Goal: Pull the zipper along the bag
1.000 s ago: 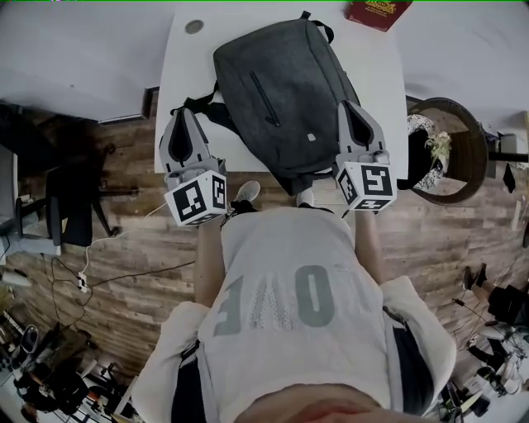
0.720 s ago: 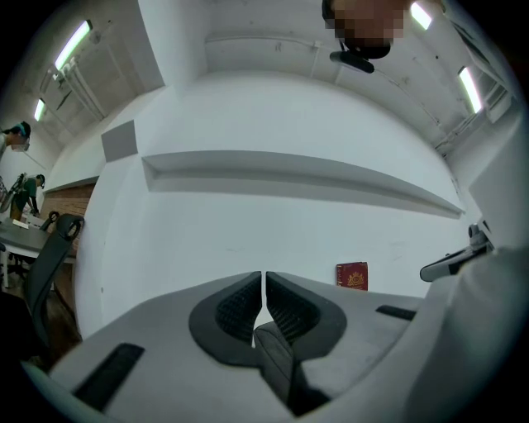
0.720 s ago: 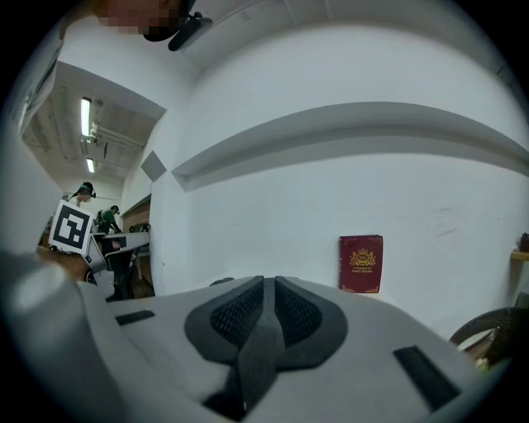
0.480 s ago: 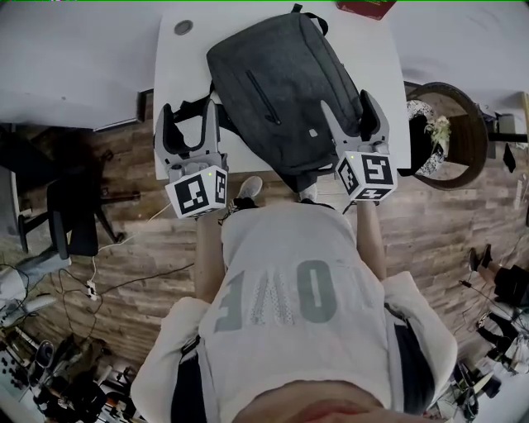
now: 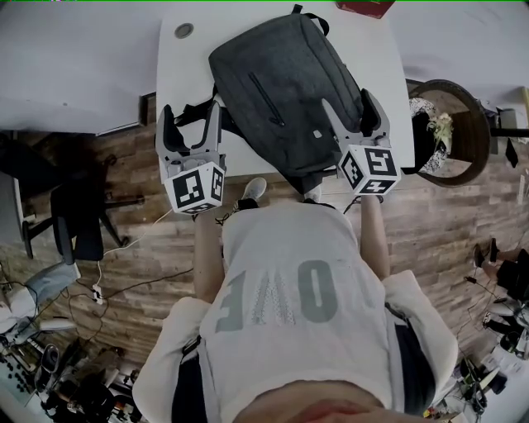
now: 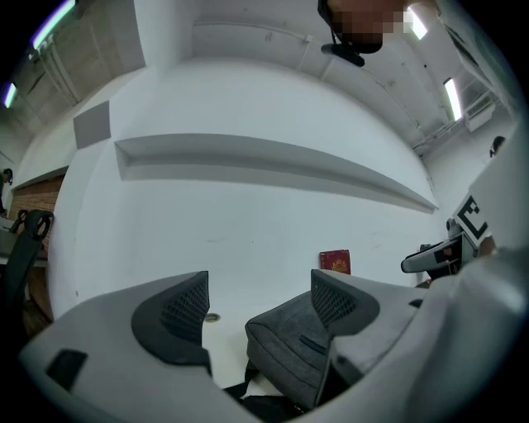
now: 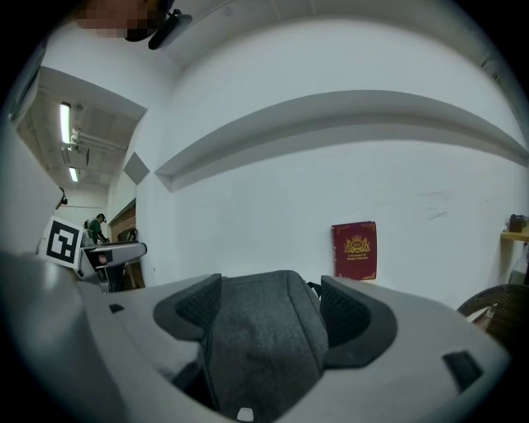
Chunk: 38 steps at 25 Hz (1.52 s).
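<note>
A dark grey backpack (image 5: 285, 95) lies on the white table (image 5: 178, 74), with a slanted front-pocket zipper (image 5: 263, 97) on its upper face. My left gripper (image 5: 192, 116) hovers over the bag's black straps (image 5: 198, 111) at its left side; its jaws are opening and nothing is between them. My right gripper (image 5: 350, 106) hangs over the bag's right edge, jaws also opening, pads clear of the fabric. The left gripper view shows the bag (image 6: 289, 343) ahead between the jaws. In the right gripper view the bag (image 7: 260, 347) fills the gap, untouched.
A red book (image 5: 368, 7) lies at the table's far right corner and also shows as the book (image 7: 355, 250). A round cable hole (image 5: 183, 30) sits far left. A round wicker chair (image 5: 455, 136) stands right of the table. The person's body fills the near side.
Both grippers were shut a second ago and now stand wide open. Both have shifted slightly forward toward the bag.
</note>
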Available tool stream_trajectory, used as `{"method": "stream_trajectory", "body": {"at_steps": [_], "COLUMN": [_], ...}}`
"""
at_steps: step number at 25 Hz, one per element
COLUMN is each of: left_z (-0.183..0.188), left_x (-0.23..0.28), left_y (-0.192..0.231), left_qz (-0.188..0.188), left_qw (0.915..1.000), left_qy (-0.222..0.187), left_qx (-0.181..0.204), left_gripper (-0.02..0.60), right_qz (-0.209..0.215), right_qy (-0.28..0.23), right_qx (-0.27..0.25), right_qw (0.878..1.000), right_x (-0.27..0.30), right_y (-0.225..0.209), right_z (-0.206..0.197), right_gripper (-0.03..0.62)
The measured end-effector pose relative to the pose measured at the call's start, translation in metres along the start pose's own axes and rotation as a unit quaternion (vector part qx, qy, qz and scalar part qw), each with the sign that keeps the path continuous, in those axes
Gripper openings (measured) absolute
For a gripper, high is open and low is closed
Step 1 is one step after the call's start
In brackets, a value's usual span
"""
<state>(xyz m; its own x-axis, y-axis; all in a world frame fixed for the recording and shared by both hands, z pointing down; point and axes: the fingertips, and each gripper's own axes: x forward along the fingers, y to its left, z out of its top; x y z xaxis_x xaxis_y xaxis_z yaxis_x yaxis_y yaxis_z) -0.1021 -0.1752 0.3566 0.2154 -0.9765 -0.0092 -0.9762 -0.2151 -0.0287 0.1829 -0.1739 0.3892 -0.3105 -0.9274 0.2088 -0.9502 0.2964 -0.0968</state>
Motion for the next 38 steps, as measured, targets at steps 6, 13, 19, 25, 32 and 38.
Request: {"method": "stream_trajectory", "body": {"at_steps": [6,13,19,25,32,38], "left_z": [-0.058,-0.139,-0.16,-0.181,-0.187,-0.201], "left_x": [0.009,-0.017,-0.023,-0.024,-0.023,-0.018], "left_y": [0.003,0.0,-0.013,-0.01,-0.028,-0.042], "left_qz": [-0.066,-0.108,-0.119,-0.12,-0.133,-0.136], "left_qw": [0.9918,0.9676,0.9596,0.9524,0.9477,0.936], "left_qy": [0.09,0.217,0.243,0.269,0.281,0.309], "left_qx": [0.063,0.069,0.077,0.078,0.071,0.098], "left_gripper": [0.36,0.359,0.359,0.359,0.359,0.359], "right_qz": [0.033,0.059,0.055,0.061,0.066,0.062], "right_qy": [0.095,0.216,0.267,0.266,0.272,0.267], "right_qx": [-0.042,-0.083,-0.12,-0.143,-0.159,-0.159], "right_qw": [0.994,0.971,0.955,0.951,0.947,0.949], "right_x": [0.028,0.078,0.094,0.106,0.118,0.118], "right_y": [-0.001,-0.003,-0.002,-0.002,-0.002,-0.005], "right_z": [-0.046,-0.115,-0.138,-0.142,-0.141,-0.141], "right_gripper": [0.359,0.359,0.359,0.359,0.359,0.359]}}
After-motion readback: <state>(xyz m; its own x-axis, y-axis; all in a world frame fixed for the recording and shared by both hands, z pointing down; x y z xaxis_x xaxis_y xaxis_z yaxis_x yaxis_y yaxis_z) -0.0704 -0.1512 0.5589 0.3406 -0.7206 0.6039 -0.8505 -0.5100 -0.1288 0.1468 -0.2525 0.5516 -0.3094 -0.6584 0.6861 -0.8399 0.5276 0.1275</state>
